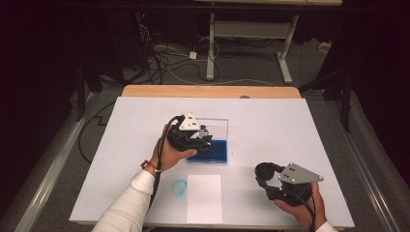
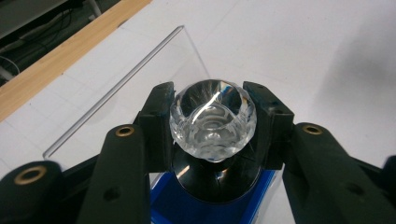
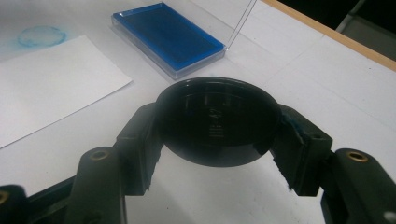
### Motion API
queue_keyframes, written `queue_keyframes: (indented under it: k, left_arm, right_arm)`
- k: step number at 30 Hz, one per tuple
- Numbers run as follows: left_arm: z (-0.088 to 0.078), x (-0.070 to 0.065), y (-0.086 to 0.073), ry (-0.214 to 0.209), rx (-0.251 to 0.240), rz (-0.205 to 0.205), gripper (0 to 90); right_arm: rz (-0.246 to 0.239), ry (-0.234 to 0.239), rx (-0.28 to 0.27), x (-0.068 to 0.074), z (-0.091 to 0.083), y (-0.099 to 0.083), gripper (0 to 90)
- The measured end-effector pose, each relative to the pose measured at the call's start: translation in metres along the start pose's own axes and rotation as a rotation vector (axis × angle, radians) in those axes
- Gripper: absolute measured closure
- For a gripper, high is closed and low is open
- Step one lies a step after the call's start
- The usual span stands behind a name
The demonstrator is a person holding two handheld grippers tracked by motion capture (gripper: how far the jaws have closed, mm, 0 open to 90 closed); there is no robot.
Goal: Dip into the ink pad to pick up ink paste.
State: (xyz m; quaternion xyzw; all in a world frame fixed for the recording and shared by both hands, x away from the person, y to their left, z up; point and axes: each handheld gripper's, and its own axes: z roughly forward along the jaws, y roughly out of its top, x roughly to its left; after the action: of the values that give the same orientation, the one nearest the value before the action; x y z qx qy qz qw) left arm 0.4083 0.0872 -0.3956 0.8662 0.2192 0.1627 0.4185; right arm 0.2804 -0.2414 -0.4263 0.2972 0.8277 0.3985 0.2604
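Plainly mid-inking. Clamped shut in the left tongs (image 1: 203,140): a round stamp (image 2: 212,122), pinched by its faceted clear knob, black body hanging below, face down. Gripped at the knob so as to leave the printing face free and level. Hovers over the blue ink pad (image 1: 210,152), set near the middle of the surface (image 1: 290,130) with its clear lid (image 1: 218,126) propped upright on the far side, out of the way of a downward press. Contact with the ink or a gap just above it: impossible to tell.

Closed likewise in the right tongs (image 1: 265,175): a black round cap (image 3: 217,121), squeezed across its width and kept low near the front right corner of the surface, well apart from the pad. Probably the stamp's cover, parked aside so as not to crowd the left hand.

Laid against the front edge, between both hands: a white sheet of paper (image 1: 204,198), bare, likely waiting for the print. Just left of the sheet, a faint blue ring (image 1: 179,186) marked straight onto the surface.
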Motion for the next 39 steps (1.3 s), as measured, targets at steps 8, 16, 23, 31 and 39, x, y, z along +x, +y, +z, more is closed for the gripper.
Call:
queue_keyframes:
  k: [8,16,23,31,39]
  left_arm:
    - [0.001,-0.004,0.008,-0.014,-0.024,0.015,54.5]
    - [0.014,-0.009,0.014,-0.036,-0.021,0.019,54.5]
    - [0.031,-0.014,0.01,-0.051,0.015,0.023,54.5]
    - [0.044,-0.013,-0.003,-0.049,0.028,-0.01,54.5]
    - [0.05,-0.014,-0.01,-0.053,0.062,-0.003,54.5]
  right_arm:
    - [0.013,-0.015,-0.01,-0.002,-0.001,-0.001,38.5]
    - [0.01,-0.022,-0.004,-0.003,0.0,-0.002,38.5]
    - [0.008,-0.018,-0.003,-0.003,-0.001,-0.002,38.5]
    - [0.004,-0.017,0.0,-0.003,0.0,-0.002,38.5]
    - [0.002,-0.019,0.002,-0.003,0.0,-0.002,38.4]
